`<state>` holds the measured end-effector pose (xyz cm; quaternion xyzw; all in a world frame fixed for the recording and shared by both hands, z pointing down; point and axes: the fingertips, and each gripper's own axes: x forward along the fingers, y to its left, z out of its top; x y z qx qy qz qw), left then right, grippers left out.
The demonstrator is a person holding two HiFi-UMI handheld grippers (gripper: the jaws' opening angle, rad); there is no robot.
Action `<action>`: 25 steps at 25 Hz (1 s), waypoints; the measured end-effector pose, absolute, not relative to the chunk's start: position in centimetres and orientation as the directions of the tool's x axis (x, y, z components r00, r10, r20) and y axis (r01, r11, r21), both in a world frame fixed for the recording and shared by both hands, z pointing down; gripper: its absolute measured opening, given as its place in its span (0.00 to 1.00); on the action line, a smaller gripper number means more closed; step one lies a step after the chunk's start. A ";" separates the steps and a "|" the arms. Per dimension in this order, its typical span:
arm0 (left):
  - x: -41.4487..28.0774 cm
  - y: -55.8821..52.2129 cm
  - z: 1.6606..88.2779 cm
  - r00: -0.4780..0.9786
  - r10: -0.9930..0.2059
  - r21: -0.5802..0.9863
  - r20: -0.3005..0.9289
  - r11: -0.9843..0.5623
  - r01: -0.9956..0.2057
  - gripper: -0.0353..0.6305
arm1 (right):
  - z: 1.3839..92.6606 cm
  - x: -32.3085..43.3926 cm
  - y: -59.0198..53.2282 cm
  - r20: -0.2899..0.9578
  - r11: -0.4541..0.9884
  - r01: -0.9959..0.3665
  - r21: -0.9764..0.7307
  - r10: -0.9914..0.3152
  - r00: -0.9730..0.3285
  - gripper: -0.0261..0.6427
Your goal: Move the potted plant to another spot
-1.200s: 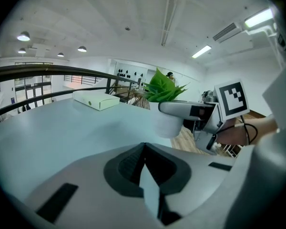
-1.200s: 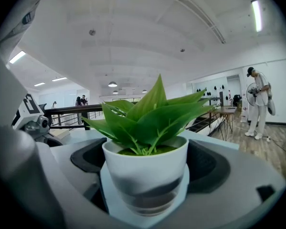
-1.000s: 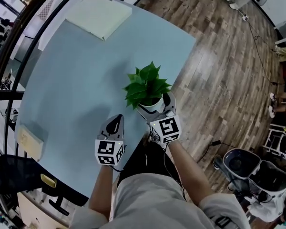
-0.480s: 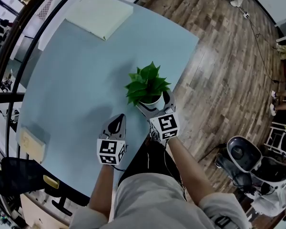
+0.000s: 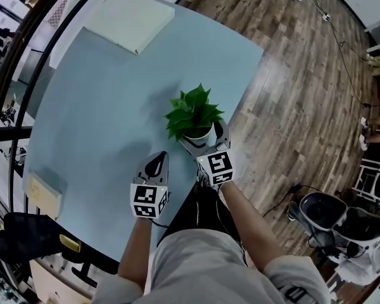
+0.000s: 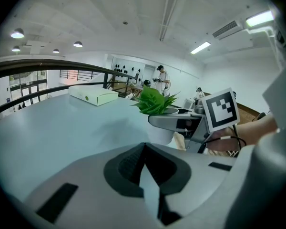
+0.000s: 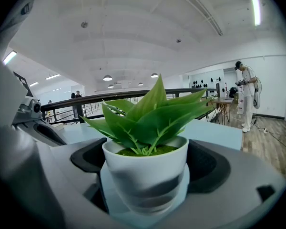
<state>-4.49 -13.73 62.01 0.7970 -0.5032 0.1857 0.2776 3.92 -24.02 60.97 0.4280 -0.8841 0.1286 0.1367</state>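
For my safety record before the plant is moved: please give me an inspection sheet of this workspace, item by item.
Surface: light blue table, mostly bare.
Job's things: potted plant, upright, near the table edge.
Clutter: flat pale box at far end; small beige box near left edge.
Grippers: right gripper closed on the potted plant; left gripper shut, holding nothing.
Cables: dark cable on the wooden floor.
Surroundings: black chair; person far off.

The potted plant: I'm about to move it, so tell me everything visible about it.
The potted plant has broad, pointed green leaves above green moss in a smooth, white, tapered, ceramic-looking pot. It is upright near the edge of the pale blue table, between the jaws of the right gripper, which meet its rim on both sides.
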 end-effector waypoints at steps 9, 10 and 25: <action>-4.4 -13.8 62.4 0.425 -0.691 0.254 0.584 -0.342 -0.905 0.07 | 62.2 4.0 -23.7 0.366 0.598 -0.793 -0.116 -0.716 -0.594 0.82; -4.4 -13.9 62.4 0.426 -0.691 0.254 0.584 -0.343 -0.904 0.07 | 62.4 4.0 -23.7 0.370 0.599 -0.792 -0.117 -0.714 -0.594 0.82; -4.2 -13.8 62.7 0.434 -0.681 0.257 0.590 -0.352 -0.900 0.07 | 63.0 4.2 -22.4 0.342 0.594 -0.796 -0.114 -0.729 -0.593 0.82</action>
